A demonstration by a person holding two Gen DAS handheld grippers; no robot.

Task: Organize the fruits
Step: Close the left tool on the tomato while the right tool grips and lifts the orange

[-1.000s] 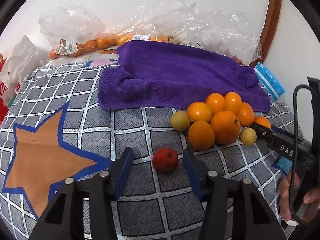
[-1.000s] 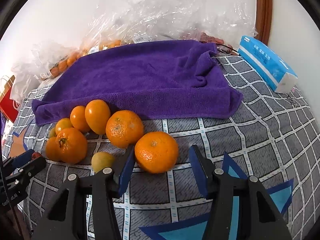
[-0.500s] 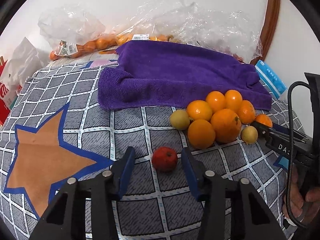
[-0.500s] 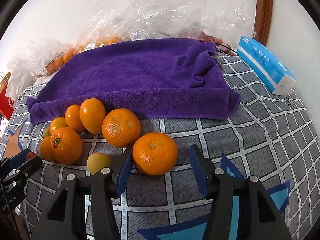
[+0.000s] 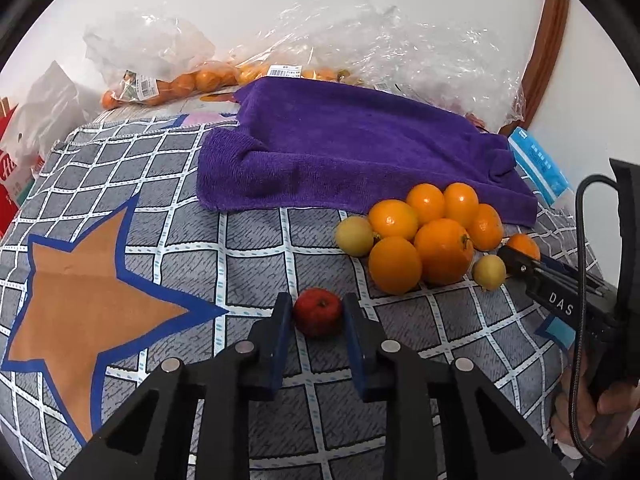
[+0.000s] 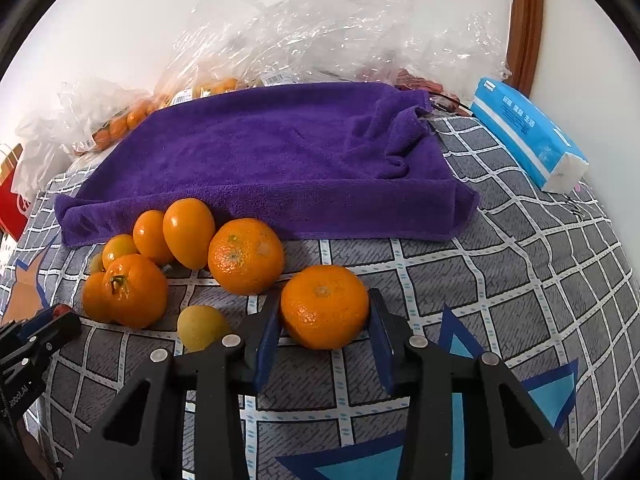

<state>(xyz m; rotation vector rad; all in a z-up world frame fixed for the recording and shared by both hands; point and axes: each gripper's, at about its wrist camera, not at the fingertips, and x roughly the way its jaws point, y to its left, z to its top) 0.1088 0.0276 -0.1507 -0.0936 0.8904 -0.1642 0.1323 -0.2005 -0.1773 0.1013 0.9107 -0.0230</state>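
Observation:
A small red fruit (image 5: 318, 312) lies on the grey checked cloth (image 5: 160, 240), and my left gripper (image 5: 317, 303) is shut on it, both blue pads against its sides. To its right is a pile of oranges (image 5: 432, 240) with two yellow fruits (image 5: 354, 236). In the right wrist view my right gripper (image 6: 324, 300) has its jaws closing on one orange (image 6: 324, 308) that sits apart from the pile, the pads touching both its sides. A folded purple towel (image 6: 280, 152) lies just behind the fruit.
Clear plastic bags with more oranges (image 5: 168, 84) line the wall at the back. A blue tissue pack (image 6: 528, 136) lies at the right edge, a red box (image 5: 8, 168) at the left. A hand (image 5: 592, 420) holds the right gripper.
Both grippers have closed in place: the left pads came in onto the red fruit, the right pads onto the separate orange. No fruit has shifted.

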